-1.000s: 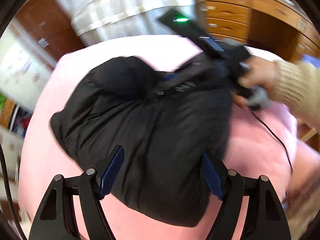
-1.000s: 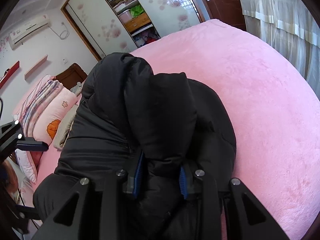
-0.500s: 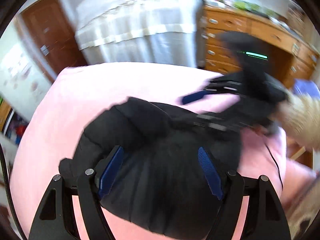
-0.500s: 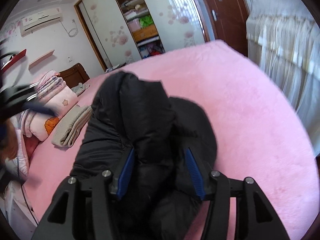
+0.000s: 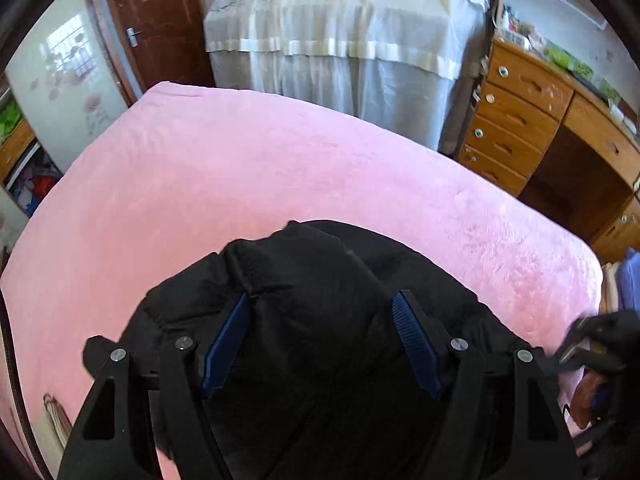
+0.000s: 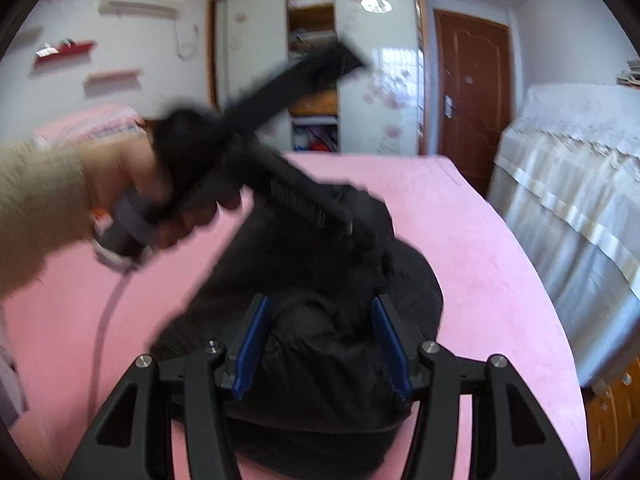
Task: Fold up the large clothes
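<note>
- Black puffy jacket (image 5: 320,352) lies bunched in a rounded heap on the pink bed cover (image 5: 248,184), at 6 o'clock in both wrist views; in the right wrist view it (image 6: 328,344) sits near the middle of the bed.
- Left gripper (image 5: 320,344) has its jaws spread wide, the 2 blue pads (image 5: 226,344) on either side of a mound of the jacket; whether they press the fabric cannot be told.
- Right gripper (image 6: 320,348) is likewise spread open, its blue pads (image 6: 252,350) flanking a fold of the jacket without a visible pinch.
- In the right wrist view, the left hand (image 6: 160,200), in a beige knit sleeve, holds its tool from 9 o'clock; the tool is blurred and reaches down to the jacket's far end.
- Bed cover (image 6: 480,260) is plush and pink, filling most of each view.
- Room, left wrist view: a wardrobe with floral doors (image 5: 60,80) at 9 o'clock, a brown door (image 5: 156,24) at 11 o'clock, a piece draped in white lace cloth (image 5: 344,40) at 12 o'clock, a wooden desk with drawers (image 5: 520,120) at 2 o'clock.
- Room, right wrist view: an air conditioner (image 6: 140,2) at 11 o'clock, an open wardrobe (image 6: 312,60) at 12 o'clock, a brown door (image 6: 472,88) at 1 o'clock, the white draped piece (image 6: 580,184) at 3 o'clock.
- A grey cable (image 6: 106,320) trails from the left hand across the cover at 8 o'clock.
</note>
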The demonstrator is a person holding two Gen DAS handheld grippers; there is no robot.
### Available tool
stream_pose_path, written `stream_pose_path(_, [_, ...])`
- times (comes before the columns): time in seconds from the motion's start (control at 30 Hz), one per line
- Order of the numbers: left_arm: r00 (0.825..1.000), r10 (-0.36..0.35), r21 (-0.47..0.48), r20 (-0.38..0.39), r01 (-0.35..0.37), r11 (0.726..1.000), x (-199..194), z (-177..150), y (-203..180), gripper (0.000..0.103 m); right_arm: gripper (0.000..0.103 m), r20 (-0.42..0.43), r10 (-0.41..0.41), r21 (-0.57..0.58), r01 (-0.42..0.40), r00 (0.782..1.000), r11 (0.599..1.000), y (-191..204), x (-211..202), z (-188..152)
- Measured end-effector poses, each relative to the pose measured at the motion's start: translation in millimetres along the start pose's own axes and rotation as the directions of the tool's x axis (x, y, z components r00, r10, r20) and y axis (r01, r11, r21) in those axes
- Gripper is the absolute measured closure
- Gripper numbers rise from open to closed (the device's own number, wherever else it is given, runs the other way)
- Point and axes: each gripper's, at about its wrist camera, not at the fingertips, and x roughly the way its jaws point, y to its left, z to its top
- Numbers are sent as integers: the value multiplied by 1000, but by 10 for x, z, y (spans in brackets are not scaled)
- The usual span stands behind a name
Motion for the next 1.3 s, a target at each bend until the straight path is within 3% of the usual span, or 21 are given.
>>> stream_pose_path(0.03, [1000,-5,14,-12,5,1000,75,14,-51,31,77,-29,2,27,-1,1000,1000,-36,54,-50])
stream_pose_path(0.27, [993,-107,25,-49,109,994,403,-18,-309,31,85,-117,15,273,18,993,962,-384,215,-743])
stream_pose_path(0.4, [992,-105,81,-75,111,991,603,-164,-464,31,85,-148,29,336,22,989,942,-403,319,-982])
stream_pose_path(0.57, [994,-74,57,-78,78,995,783,-299,-421,30,87,-159,74,383,-8,984,924,-497,459,-1074])
stream_pose_path(0.7, [997,-46,65,-67,51,997,833,-347,-453,29,87,-171,63,366,4,983,930,-488,535,-1072])
stream_pose_path(0.87, [998,-32,65,-47,35,997,648,-326,-510,29,87,-191,83,372,-6,978,928,-561,542,-985])
stream_pose_path(0.93, [998,-47,45,-37,49,998,455,-313,-481,29,87,-192,91,369,-14,977,929,-578,513,-937])
stream_pose_path(1.07, [994,-59,-26,91,62,998,-196,-422,-286,29,86,-186,103,374,-26,977,927,-628,424,-885])
stream_pose_path(1.13, [989,-26,-82,142,38,996,-448,-558,-146,27,84,-182,104,366,-31,978,930,-623,382,-874])
stream_pose_path(1.2, [985,61,-190,163,-29,981,-656,-805,83,26,83,-180,101,353,-31,979,935,-611,317,-825])
stream_pose_path(1.3, [980,149,-365,133,-92,927,-743,-1244,444,26,81,-184,98,342,-30,978,939,-618,287,-783])
